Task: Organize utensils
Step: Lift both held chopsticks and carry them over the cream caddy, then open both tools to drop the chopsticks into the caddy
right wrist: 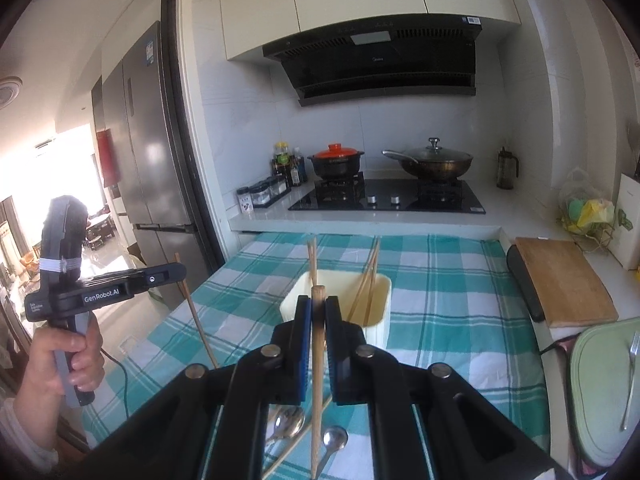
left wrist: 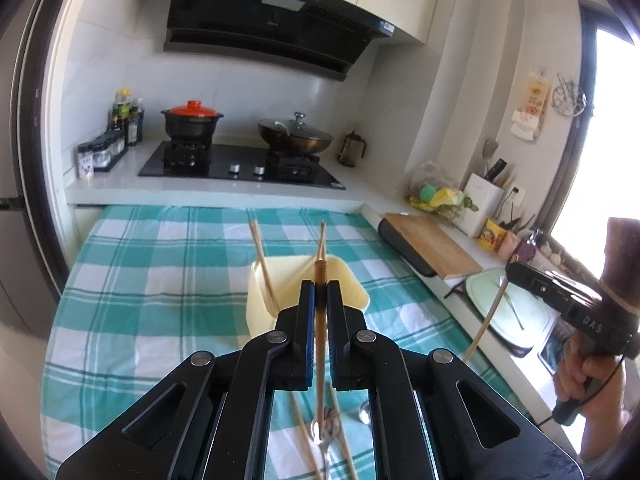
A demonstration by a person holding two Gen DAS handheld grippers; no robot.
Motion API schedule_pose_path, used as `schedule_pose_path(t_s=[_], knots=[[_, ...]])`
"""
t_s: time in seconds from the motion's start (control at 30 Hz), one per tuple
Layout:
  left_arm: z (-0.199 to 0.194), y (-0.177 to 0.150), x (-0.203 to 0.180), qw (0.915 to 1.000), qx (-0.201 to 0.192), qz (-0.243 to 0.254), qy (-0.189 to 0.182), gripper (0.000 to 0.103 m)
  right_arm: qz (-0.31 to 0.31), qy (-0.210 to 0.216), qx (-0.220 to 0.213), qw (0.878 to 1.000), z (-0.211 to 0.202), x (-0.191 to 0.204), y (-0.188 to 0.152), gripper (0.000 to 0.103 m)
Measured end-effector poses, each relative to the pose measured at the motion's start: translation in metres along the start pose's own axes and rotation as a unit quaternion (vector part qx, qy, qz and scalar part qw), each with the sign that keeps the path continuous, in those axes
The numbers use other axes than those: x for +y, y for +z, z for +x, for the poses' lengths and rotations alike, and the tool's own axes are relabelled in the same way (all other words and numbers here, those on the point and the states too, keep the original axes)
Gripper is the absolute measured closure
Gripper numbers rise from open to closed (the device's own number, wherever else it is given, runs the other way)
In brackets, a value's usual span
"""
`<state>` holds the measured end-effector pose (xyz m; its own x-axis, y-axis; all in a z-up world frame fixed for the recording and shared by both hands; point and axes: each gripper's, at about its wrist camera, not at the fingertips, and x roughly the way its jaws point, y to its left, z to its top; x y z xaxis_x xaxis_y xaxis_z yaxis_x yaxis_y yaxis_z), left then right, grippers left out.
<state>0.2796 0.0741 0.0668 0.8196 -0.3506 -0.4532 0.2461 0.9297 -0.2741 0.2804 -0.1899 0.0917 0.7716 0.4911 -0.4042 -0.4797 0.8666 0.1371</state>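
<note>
Spoons and loose chopsticks lie on the checked cloth directly under both tools, nearest the lenses. Above them, the left gripper is clamped on one chopstick, held close to upright between its pads; the right gripper likewise pinches its own chopstick, also near vertical. Just ahead of both sits the cream utensil holder, open at the top, with several chopsticks already leaning inside. From either tool the holder lies straight forward and slightly lower, and each held stick's long axis already runs roughly parallel to the holder's depth. Neither tool is clearly the nearer to it in these views; judging by that, either stick needs only a short forward carry and a drop.
</note>
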Motion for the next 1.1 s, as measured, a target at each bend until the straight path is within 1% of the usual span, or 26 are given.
schedule_pose_path(t_s=[0.17,0.27,0.37,0.43,0.5,0.67,0.8,0.87,0.93,0.97,1.0,1.03,1.07,1.1], knots=[[0.009,0.046,-0.005,0.9994,-0.032,0.010,-0.002,0.100,-0.020,-0.004,-0.058,0.998,0.013,0.005,0.045,0.096],[0.023,0.072,-0.006,0.9988,-0.048,0.012,0.002,0.100,-0.037,-0.012,-0.085,0.996,0.031,0.007,0.074,0.096],[0.045,0.089,-0.003,0.9985,-0.052,0.011,0.010,0.100,-0.040,-0.016,-0.095,0.995,0.061,0.003,0.094,0.096],[0.064,0.095,0.000,0.9988,-0.047,0.009,0.015,0.100,-0.038,-0.017,-0.091,0.995,0.086,-0.002,0.099,0.096],[0.088,0.096,0.006,0.9995,-0.029,0.000,0.016,0.100,-0.028,-0.012,-0.070,0.997,0.116,-0.011,0.099,0.096],[0.146,0.084,0.023,0.9991,0.028,-0.017,0.027,0.100,0.003,-0.002,0.018,1.000,0.192,-0.033,0.082,0.096],[0.184,0.062,0.035,0.9961,0.076,-0.028,0.035,0.100,0.031,0.013,0.084,0.996,0.236,-0.046,0.061,0.096],[0.197,0.053,0.037,0.9944,0.095,-0.029,0.037,0.099,0.045,0.015,0.107,0.993,0.251,-0.051,0.050,0.095],[0.207,0.045,0.039,0.9922,0.114,-0.031,0.040,0.099,0.060,0.028,0.129,0.989,0.264,-0.056,0.043,0.093],[0.209,0.042,0.040,0.9911,0.122,-0.032,0.042,0.093,0.069,0.034,0.141,0.987,0.270,-0.058,0.041,0.093],[0.210,0.039,0.040,0.9902,0.129,-0.032,0.043,0.083,0.077,0.036,0.148,0.985,0.273,-0.060,0.039,0.088],[0.209,0.036,0.041,0.9899,0.131,-0.031,0.045,0.074,0.082,0.036,0.149,0.985,0.273,-0.062,0.036,0.075],[0.204,0.034,0.040,0.9900,0.128,-0.028,0.052,0.055,0.084,0.034,0.146,0.985,0.271,-0.062,0.035,0.063],[0.196,0.031,0.039,0.9905,0.122,-0.022,0.060,0.042,0.083,0.030,0.141,0.986,0.265,-0.062,0.034,0.060]])
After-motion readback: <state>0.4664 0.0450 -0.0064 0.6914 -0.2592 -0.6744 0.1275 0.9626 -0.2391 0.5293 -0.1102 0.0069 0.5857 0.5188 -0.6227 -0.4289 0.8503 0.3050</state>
